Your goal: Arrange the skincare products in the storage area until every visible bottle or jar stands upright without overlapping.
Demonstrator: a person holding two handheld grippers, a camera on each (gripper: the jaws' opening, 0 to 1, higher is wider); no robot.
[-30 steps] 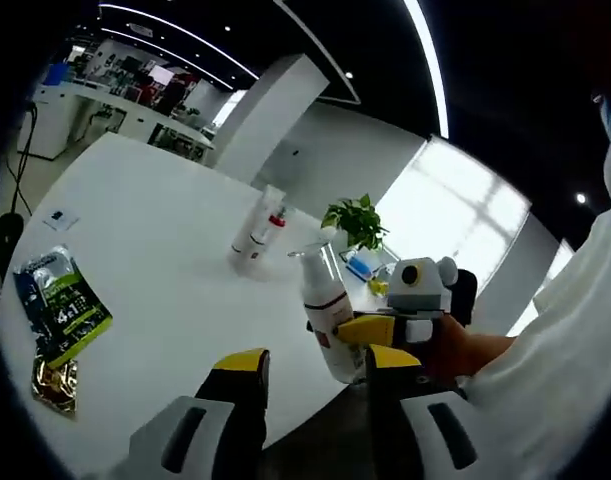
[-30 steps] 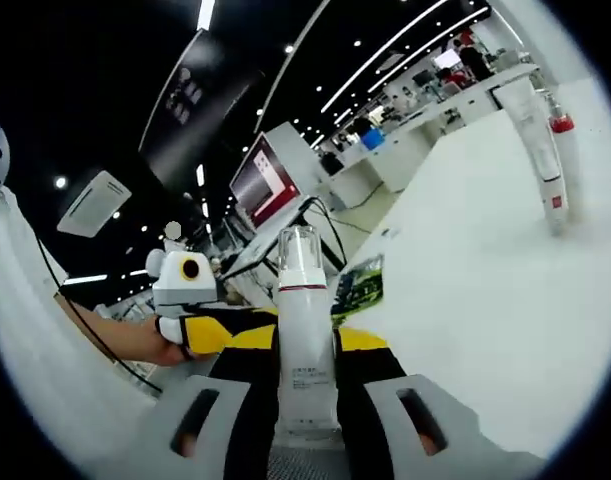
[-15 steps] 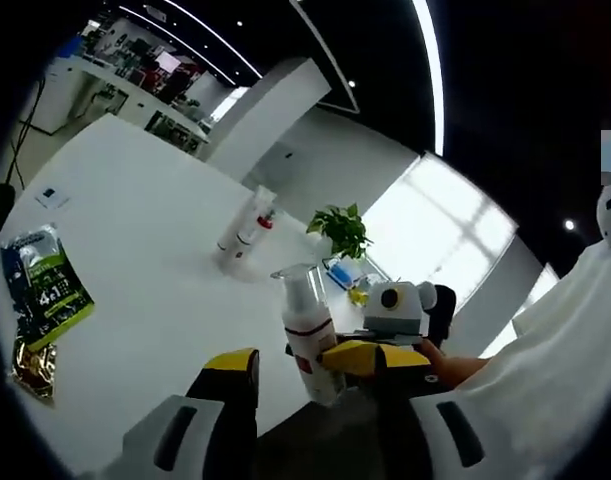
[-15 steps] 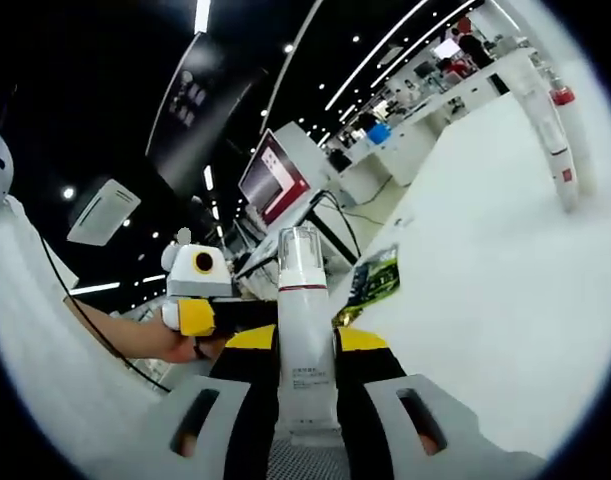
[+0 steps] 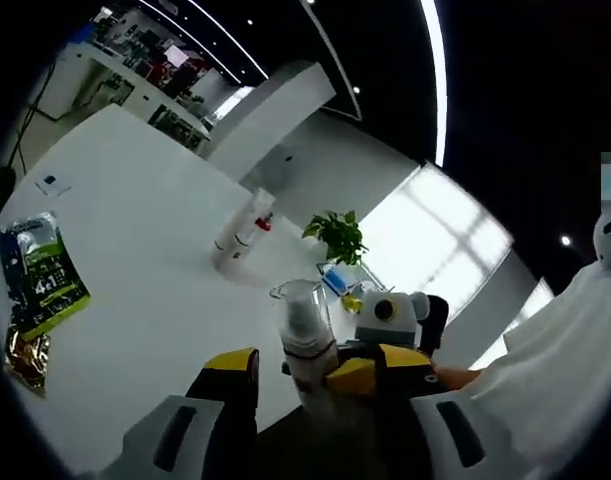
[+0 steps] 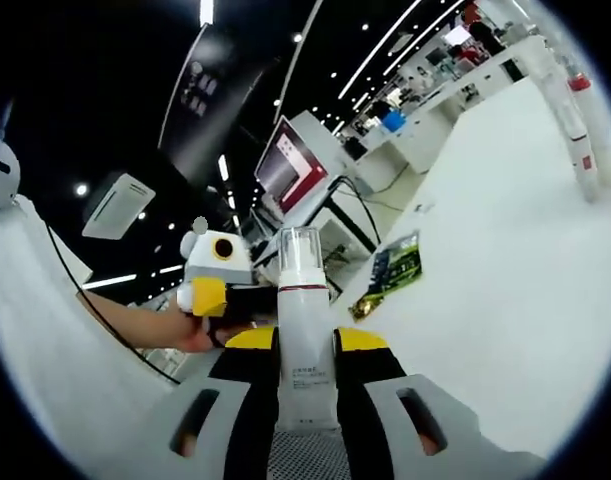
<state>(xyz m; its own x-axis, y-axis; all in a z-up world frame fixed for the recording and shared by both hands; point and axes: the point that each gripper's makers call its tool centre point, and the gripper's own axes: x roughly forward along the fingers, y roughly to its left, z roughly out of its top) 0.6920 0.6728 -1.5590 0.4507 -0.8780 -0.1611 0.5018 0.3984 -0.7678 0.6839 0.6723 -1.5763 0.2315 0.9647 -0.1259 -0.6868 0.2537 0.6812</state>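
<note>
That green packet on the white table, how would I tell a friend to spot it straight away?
Start with the big white table in the left gripper view and follow its near left edge. There lies a flat green packet printed with "4in1", flat on the tabletop. Beside it lies a smaller gold foil packet, while the two tall white bottles stand far across the table; it is the only green thing lying flat.
</note>
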